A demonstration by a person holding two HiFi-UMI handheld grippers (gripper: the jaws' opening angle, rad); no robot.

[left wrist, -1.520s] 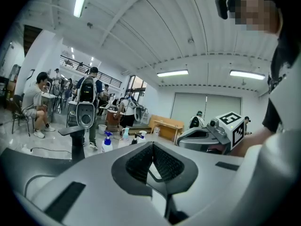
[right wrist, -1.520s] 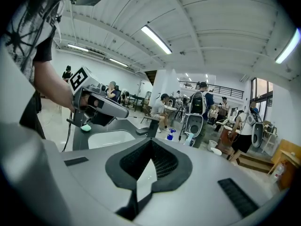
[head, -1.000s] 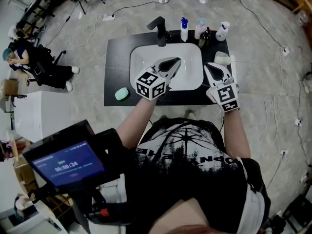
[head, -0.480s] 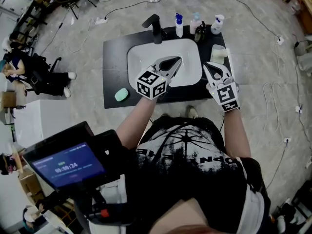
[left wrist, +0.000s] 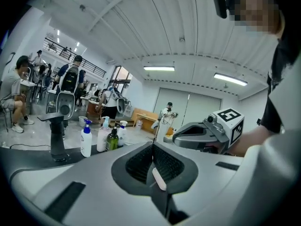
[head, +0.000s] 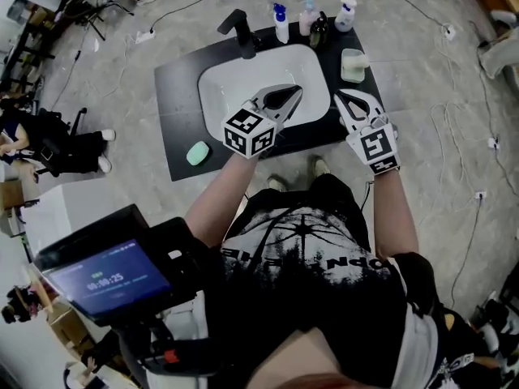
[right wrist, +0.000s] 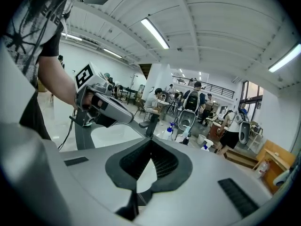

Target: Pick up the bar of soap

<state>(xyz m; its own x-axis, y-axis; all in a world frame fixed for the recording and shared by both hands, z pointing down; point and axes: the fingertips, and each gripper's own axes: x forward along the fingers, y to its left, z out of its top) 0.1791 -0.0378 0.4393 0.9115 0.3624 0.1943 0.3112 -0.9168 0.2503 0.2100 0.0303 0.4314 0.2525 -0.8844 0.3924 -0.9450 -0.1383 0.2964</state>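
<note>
Soap (head: 198, 153) sits untouched at the counter's (head: 174, 91) front-left corner, likely because left gripper (head: 297, 96) and right gripper (head: 340, 97) hover closed and empty near its front edge.

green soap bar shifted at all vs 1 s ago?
No. The green soap bar sits on the same spot of the black counter, near its front-left corner, left of the basin; only the camera view shifted.
</note>
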